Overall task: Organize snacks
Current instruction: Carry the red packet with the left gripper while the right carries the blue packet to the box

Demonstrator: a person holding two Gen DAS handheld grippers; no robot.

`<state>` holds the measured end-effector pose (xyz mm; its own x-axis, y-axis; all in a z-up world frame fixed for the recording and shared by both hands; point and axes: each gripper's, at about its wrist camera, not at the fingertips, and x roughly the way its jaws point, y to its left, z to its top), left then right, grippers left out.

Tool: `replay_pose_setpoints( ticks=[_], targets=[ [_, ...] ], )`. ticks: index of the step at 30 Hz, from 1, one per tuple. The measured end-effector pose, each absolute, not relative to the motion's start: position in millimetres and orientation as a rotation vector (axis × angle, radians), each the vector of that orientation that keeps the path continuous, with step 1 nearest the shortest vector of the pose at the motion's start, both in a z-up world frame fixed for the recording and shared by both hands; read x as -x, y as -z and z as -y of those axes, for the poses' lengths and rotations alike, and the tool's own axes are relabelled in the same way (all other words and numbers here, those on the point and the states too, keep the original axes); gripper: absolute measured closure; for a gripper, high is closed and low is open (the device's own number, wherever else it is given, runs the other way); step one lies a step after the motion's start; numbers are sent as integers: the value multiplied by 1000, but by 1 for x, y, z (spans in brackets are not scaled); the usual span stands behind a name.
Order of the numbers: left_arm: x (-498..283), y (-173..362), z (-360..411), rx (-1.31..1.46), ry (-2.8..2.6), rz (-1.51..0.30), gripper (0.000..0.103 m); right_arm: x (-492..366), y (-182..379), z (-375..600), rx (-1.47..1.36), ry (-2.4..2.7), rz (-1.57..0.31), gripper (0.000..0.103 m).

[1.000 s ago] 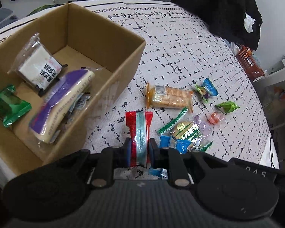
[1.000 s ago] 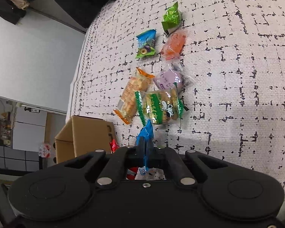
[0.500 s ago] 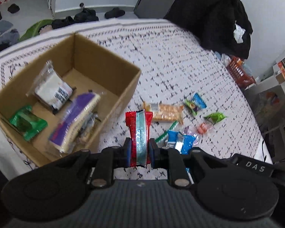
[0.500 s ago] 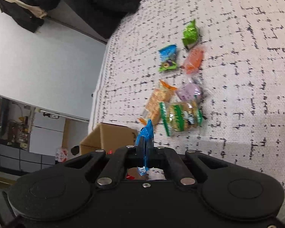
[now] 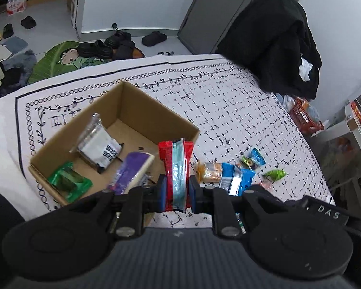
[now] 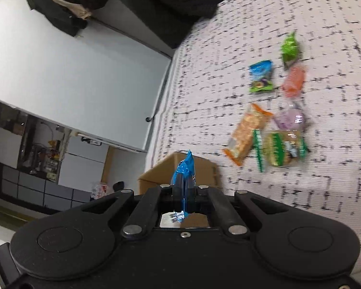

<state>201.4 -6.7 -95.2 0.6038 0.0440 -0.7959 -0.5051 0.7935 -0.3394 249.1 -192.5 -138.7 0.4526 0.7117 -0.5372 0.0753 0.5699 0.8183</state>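
My left gripper [image 5: 177, 192] is shut on a red and teal snack packet [image 5: 177, 168], held high above the table by the near right corner of the open cardboard box [image 5: 142, 96]. The box holds a white packet [image 5: 101, 148], a purple packet [image 5: 132, 171] and a green packet [image 5: 68, 183]. My right gripper [image 6: 184, 191] is shut on a blue snack packet [image 6: 184, 175], which also shows in the left wrist view [image 5: 235, 178]. The box [image 6: 204, 168] lies just beyond it. Loose snacks lie on the cloth: an orange cracker pack [image 6: 248, 132], a green-striped pack [image 6: 281, 148].
More loose snacks lie on the patterned tablecloth [image 5: 228, 101]: a blue-green one [image 6: 262, 77], a bright green one [image 6: 290, 48], an orange one [image 6: 293, 82], a purple one [image 6: 291, 118]. A black coat [image 5: 276, 43] hangs past the far edge. Shoes lie on the floor beyond.
Both grippers have risen and drawn back from the table with their packets held. The right gripper has swung left toward the box.
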Motion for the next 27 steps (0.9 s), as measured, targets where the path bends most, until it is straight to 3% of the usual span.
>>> replay_pose_setpoints(
  ticks=[16, 27],
  targets=[
    [-178, 88, -46, 641, -396, -830, 85, -240, 120, 140, -850, -606, -995, 103],
    [-178, 115, -70, 714, -376, -870, 85, -234, 121, 111, -772, -648, -974, 103]
  ],
)
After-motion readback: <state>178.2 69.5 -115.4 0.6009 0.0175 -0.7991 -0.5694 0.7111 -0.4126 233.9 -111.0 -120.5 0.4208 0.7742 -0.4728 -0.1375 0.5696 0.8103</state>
